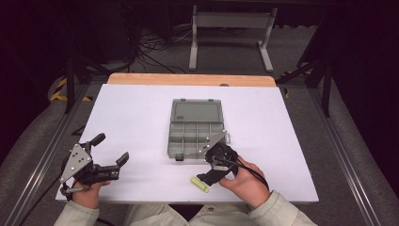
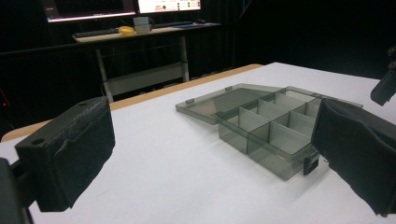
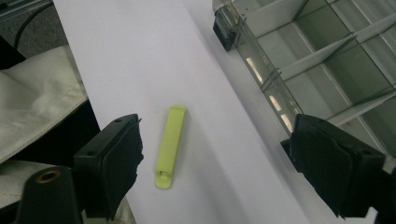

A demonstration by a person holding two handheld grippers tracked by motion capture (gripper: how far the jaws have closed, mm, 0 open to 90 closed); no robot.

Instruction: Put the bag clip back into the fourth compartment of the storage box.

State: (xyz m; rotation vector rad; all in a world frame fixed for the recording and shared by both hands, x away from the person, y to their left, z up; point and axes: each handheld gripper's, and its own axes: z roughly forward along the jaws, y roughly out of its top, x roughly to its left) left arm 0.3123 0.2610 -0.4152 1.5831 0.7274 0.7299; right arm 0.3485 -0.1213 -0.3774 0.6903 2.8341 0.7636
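A small yellow-green clip (image 1: pixel 199 184) lies flat on the white table near its front edge. In the right gripper view the clip (image 3: pixel 170 145) lies between the jaws, closer to the left one, and neither pad touches it. My right gripper (image 1: pixel 207 176) (image 3: pixel 217 135) hovers over it, open and angled down. A smoky clear compartment box (image 1: pixel 175 141) (image 3: pixel 299 56) sits mid-table with its lid folded back, just beyond the clip. My left gripper (image 1: pixel 111 148) (image 2: pixel 212 121) rests at the front left, open and empty, facing the box (image 2: pixel 271 140).
The table's front edge (image 1: pixel 188 201) runs just behind the clip, with the person's lap below it. A wooden strip (image 1: pixel 190 79) borders the far side. A desk with monitors and a mug (image 2: pixel 142 23) stands beyond the table.
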